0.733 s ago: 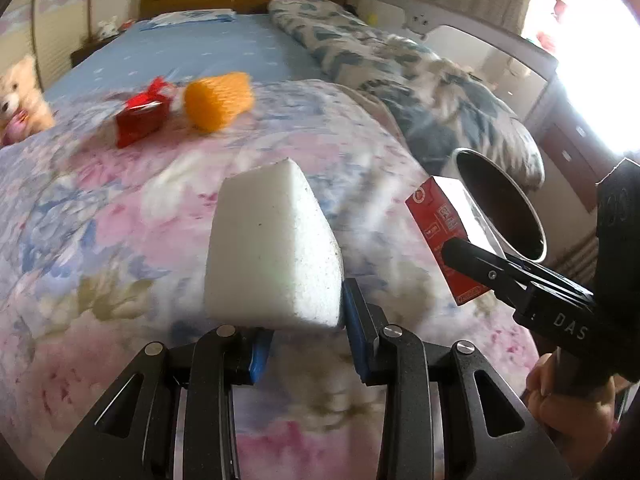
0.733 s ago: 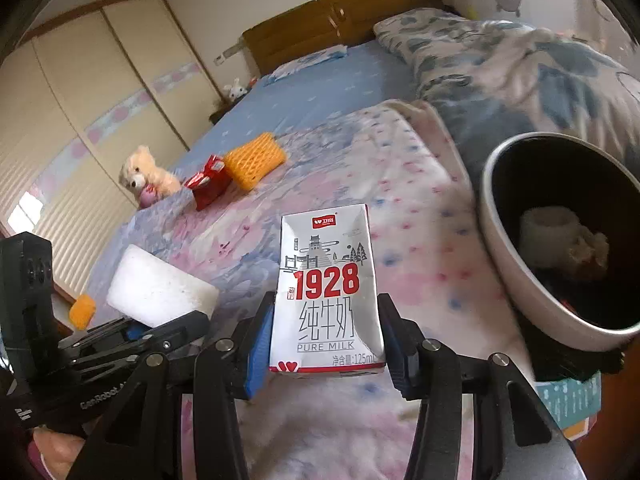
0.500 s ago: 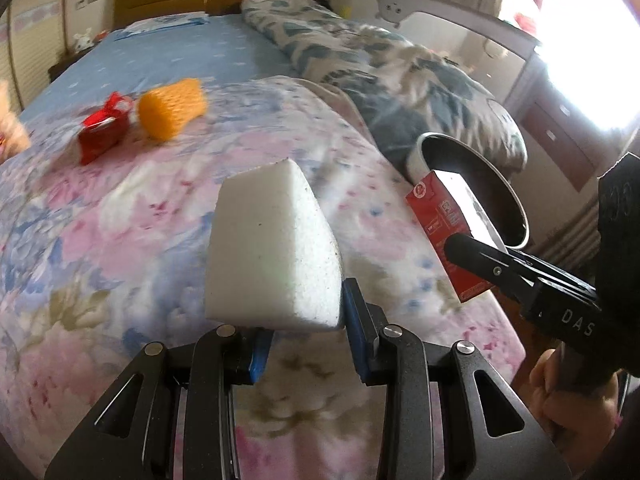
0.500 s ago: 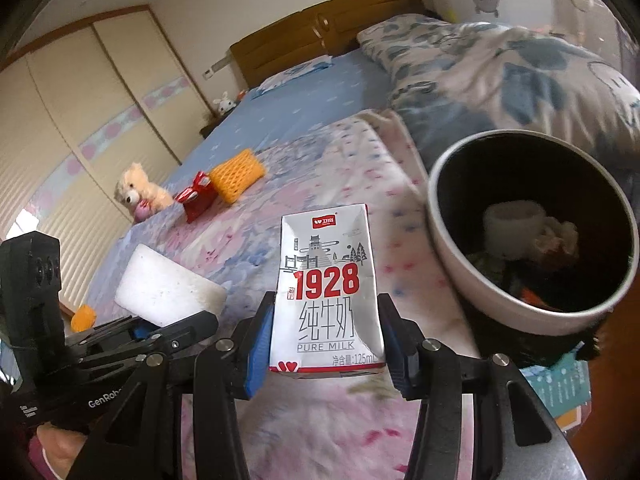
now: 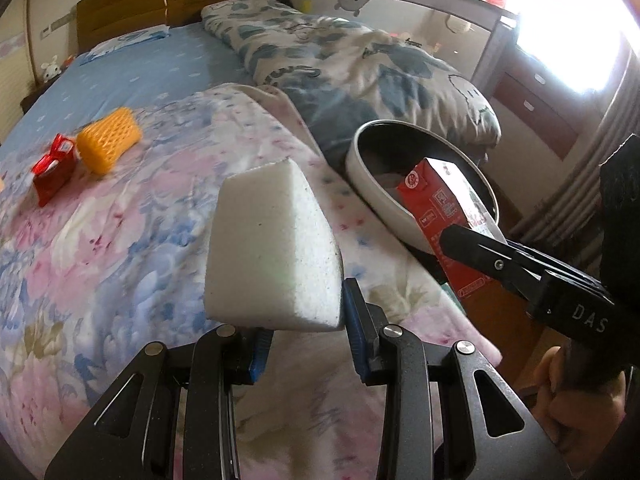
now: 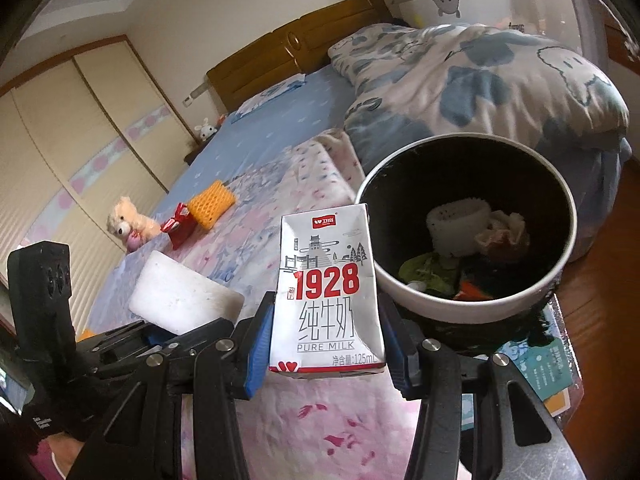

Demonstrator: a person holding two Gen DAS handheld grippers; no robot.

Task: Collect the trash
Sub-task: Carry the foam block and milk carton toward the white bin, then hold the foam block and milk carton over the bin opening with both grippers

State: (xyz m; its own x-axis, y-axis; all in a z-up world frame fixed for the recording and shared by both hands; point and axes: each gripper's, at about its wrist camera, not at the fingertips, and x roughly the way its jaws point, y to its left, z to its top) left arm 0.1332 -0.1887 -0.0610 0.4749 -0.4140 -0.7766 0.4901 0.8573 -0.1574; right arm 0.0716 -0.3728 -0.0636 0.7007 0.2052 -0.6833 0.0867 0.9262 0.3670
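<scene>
My left gripper (image 5: 306, 332) is shut on a white foam block (image 5: 272, 248) held above the flowered bedspread. My right gripper (image 6: 326, 344) is shut on a small milk carton (image 6: 328, 292), upright, printed 1928 PURE MILK; in the left wrist view the carton (image 5: 444, 204) shows its red side in front of the bin. A round bin (image 6: 552, 272) with a white rim and dark inside stands just right of the carton, beside the bed; it holds crumpled scraps. The foam block (image 6: 180, 300) appears left of the carton. On the bed lie an orange mesh piece (image 5: 108, 144) and a red wrapper (image 5: 52, 168).
A rumpled blue and white quilt (image 5: 360, 72) lies behind the bin. A teddy bear (image 6: 128, 220) sits at the bed's left edge, near the wardrobe doors (image 6: 60, 152). Wooden headboard (image 5: 172, 0) at the back. A printed paper (image 6: 552, 364) lies under the bin, on a wooden floor.
Both grippers have swung right toward the bin, which now looms larger and nearer the centre. The orange piece and red wrapper slid left in view. Both grips are unchanged.
</scene>
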